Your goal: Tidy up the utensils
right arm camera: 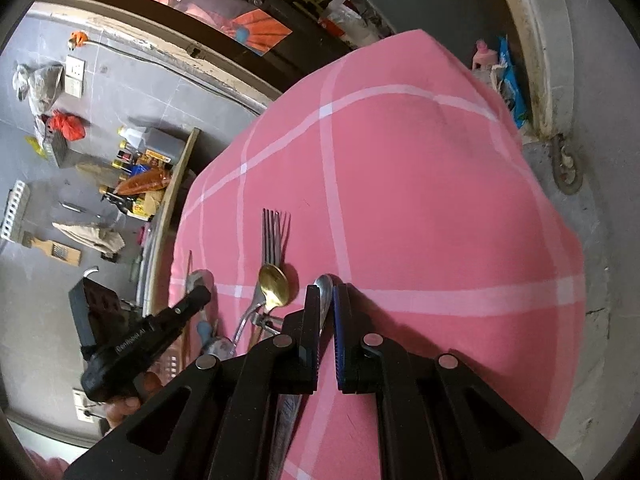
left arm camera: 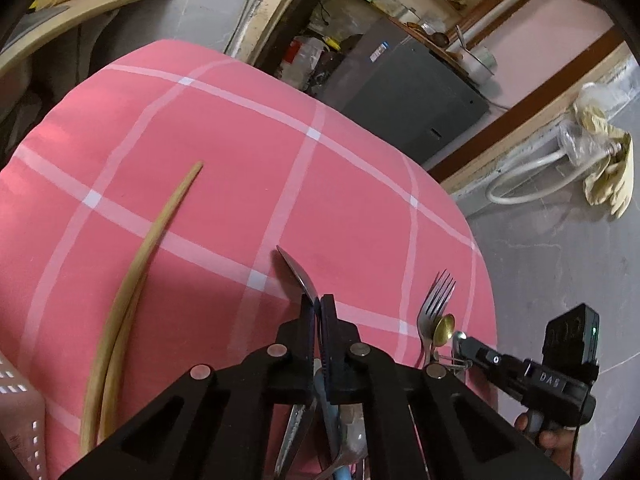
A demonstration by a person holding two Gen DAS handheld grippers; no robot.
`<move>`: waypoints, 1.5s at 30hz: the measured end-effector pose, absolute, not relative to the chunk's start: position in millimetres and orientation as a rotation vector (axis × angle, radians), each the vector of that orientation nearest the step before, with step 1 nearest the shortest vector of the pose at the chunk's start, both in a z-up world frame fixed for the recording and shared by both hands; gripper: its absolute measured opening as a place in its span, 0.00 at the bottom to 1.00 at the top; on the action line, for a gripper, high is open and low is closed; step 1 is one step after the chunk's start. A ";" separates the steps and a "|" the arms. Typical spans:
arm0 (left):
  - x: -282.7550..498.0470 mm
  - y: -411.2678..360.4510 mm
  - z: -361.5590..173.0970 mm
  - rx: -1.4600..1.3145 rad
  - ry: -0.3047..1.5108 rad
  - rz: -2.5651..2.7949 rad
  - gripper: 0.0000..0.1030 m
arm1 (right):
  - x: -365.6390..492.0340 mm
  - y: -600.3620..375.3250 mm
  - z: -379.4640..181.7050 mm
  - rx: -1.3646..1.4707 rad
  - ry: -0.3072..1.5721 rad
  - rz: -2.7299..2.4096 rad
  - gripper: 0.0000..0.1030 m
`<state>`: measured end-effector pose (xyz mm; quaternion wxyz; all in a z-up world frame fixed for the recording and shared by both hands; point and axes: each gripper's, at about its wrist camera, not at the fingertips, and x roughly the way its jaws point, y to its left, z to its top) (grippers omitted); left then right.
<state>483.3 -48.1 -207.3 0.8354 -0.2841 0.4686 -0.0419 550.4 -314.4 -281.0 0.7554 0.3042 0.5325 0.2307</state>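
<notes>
Pickup step: left gripper clamps a steel spoon; right gripper clamps another spoon beside the fork. Next likely: carry both to the basket.

A pink cloth with white check lines covers the table. On it, in the left wrist view, two long curved wooden sticks lie at the left, with a perforated pale plastic basket further left at the edge. At the right lies a steel fork, a small brass-coloured spoon resting across its neck.
</notes>
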 end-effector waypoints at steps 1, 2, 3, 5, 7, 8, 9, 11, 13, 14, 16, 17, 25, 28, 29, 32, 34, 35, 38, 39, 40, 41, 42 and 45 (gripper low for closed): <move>483.0 -46.9 -207.3 -0.602 0.996 -0.090 0.03 | 551.3 -313.1 -281.0 0.662 1.167 0.504 0.06; 483.9 -46.4 -207.2 -0.603 1.000 -0.092 0.03 | 552.6 -308.6 -279.4 0.650 1.174 0.504 0.06; 484.7 -46.8 -207.6 -0.602 1.007 -0.094 0.03 | 552.3 -309.4 -279.0 0.644 1.179 0.502 0.06; 483.1 -47.2 -210.0 -0.597 1.014 -0.095 0.04 | 551.6 -306.1 -277.5 0.631 1.188 0.498 0.06; 482.3 -47.2 -210.6 -0.597 1.017 -0.098 0.04 | 550.2 -306.1 -277.7 0.630 1.194 0.493 0.07; 481.5 -46.6 -211.1 -0.598 1.019 -0.100 0.04 | 549.7 -305.1 -277.3 0.641 1.198 0.492 0.07; 481.6 -46.1 -211.3 -0.602 1.020 -0.102 0.04 | 548.8 -306.0 -278.5 0.648 1.203 0.495 0.07; 482.5 -45.4 -212.3 -0.608 1.024 -0.107 0.04 | 546.7 -304.2 -278.1 0.649 1.214 0.504 0.08; 481.8 -45.6 -213.0 -0.606 1.028 -0.113 0.04 | 544.8 -303.0 -278.6 0.635 1.221 0.511 0.10; 481.7 -46.4 -213.3 -0.600 1.028 -0.116 0.04 | 544.3 -303.5 -279.0 0.629 1.223 0.512 0.10; 481.0 -47.6 -213.4 -0.590 1.026 -0.120 0.04 | 544.6 -300.4 -277.0 0.618 1.233 0.516 0.14; 481.2 -47.6 -213.4 -0.588 1.026 -0.121 0.04 | 544.9 -299.4 -276.8 0.609 1.237 0.516 0.14; 481.3 -46.9 -213.9 -0.576 1.030 -0.131 0.04 | 546.2 -292.3 -269.0 0.553 1.261 0.451 0.05; 482.7 -47.4 -212.0 -0.567 1.039 -0.135 0.04 | 542.4 -295.6 -268.1 0.560 1.234 0.441 0.05; 482.3 -47.4 -210.7 -0.569 1.038 -0.142 0.03 | 540.3 -297.9 -268.3 0.571 1.225 0.437 0.05; 478.5 -50.8 -199.6 -0.550 1.012 -0.174 0.03 | 526.5 -309.7 -256.1 0.626 1.150 0.413 0.04; 473.6 -55.5 -187.5 -0.513 0.984 -0.199 0.03 | 516.9 -315.9 -243.5 0.599 1.089 0.387 0.04; 471.4 -57.3 -181.9 -0.492 0.971 -0.207 0.03 | 510.7 -317.7 -234.2 0.583 1.051 0.379 0.04; 464.3 -63.1 -166.6 -0.440 0.941 -0.230 0.03 | 507.3 -318.1 -221.0 0.564 1.033 0.373 0.04; 462.8 -63.6 -163.9 -0.435 0.938 -0.234 0.03 | 508.6 -318.2 -219.6 0.567 1.035 0.371 0.04; 460.7 -63.7 -161.4 -0.428 0.936 -0.235 0.03 | 509.0 -318.4 -218.9 0.567 1.036 0.367 0.04; 459.0 -62.7 -159.3 -0.424 0.935 -0.234 0.03 | 508.7 -318.5 -217.9 0.569 1.034 0.366 0.04; 456.7 -61.0 -158.0 -0.423 0.932 -0.234 0.03 | 507.2 -320.7 -217.3 0.577 1.032 0.365 0.04; 448.3 -56.6 -149.9 -0.425 0.916 -0.231 0.03 | 499.9 -327.4 -211.3 0.624 1.004 0.365 0.04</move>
